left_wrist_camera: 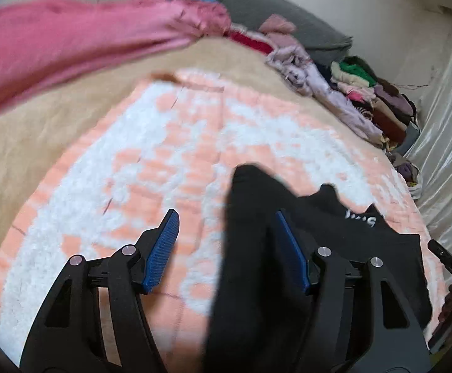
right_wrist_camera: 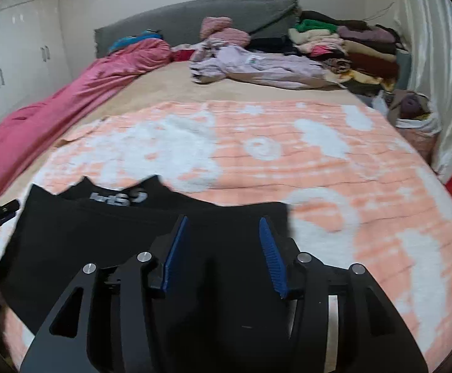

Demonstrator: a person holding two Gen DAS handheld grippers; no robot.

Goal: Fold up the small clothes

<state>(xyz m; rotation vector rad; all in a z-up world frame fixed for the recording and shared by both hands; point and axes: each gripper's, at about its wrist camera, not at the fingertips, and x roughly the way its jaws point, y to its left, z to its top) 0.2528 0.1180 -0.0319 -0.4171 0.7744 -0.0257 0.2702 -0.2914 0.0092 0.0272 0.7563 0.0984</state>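
Observation:
A small black garment [right_wrist_camera: 107, 236] with white lettering near its top edge lies on the orange-and-white blanket [right_wrist_camera: 334, 168] on the bed. In the left wrist view the black garment [left_wrist_camera: 350, 239] lies at the lower right, and one blurred part of it rises between my fingers. My left gripper [left_wrist_camera: 226, 220] is open over the garment's left edge. My right gripper [right_wrist_camera: 222, 227] is open, its blue-padded fingers over the garment's right part. The left gripper's tip [right_wrist_camera: 2, 211] shows at the left edge of the right wrist view.
A pink quilt [right_wrist_camera: 70, 93] runs along the bed's left side. A lilac garment [right_wrist_camera: 257, 65] and a pile of folded clothes [right_wrist_camera: 350, 46] lie by the grey headboard [right_wrist_camera: 194, 18]. A curtain [right_wrist_camera: 443, 77] hangs on the right; white cupboards [right_wrist_camera: 14, 56] stand on the left.

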